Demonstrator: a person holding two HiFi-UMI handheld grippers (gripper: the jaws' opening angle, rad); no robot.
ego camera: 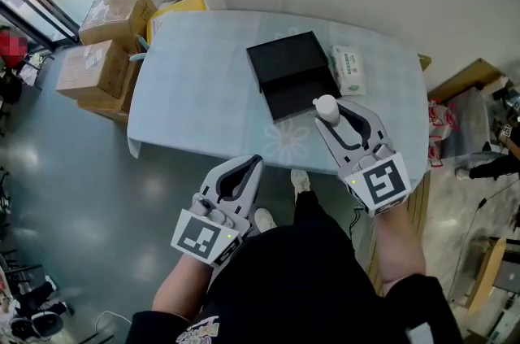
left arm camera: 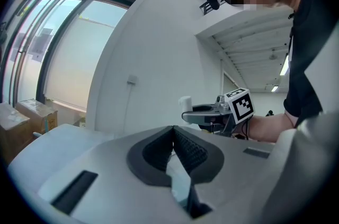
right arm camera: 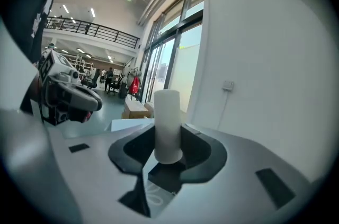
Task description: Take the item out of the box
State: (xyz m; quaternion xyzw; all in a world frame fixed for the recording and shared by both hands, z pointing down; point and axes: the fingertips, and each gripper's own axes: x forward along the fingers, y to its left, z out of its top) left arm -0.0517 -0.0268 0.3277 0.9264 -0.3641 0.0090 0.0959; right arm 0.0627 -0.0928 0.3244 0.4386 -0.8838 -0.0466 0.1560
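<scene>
An open black box (ego camera: 286,62) lies on the light blue table (ego camera: 199,94), its inside dark with nothing showing in it. Just in front of the box's near right corner, my right gripper (ego camera: 327,115) is shut on a white cylinder (ego camera: 326,106), which stands upright between the pads. The right gripper view shows the same cylinder (right arm camera: 167,125) clamped at its lower part, held in the air. My left gripper (ego camera: 257,162) hangs off the table's near edge, its jaws shut with nothing between them. In the left gripper view the tips of the left gripper (left arm camera: 173,131) meet.
A white and green tissue pack (ego camera: 349,69) lies to the right of the box. Cardboard boxes (ego camera: 106,50) are stacked on the floor left of the table, with a yellow one (ego camera: 183,6) behind. A white wall runs behind the table.
</scene>
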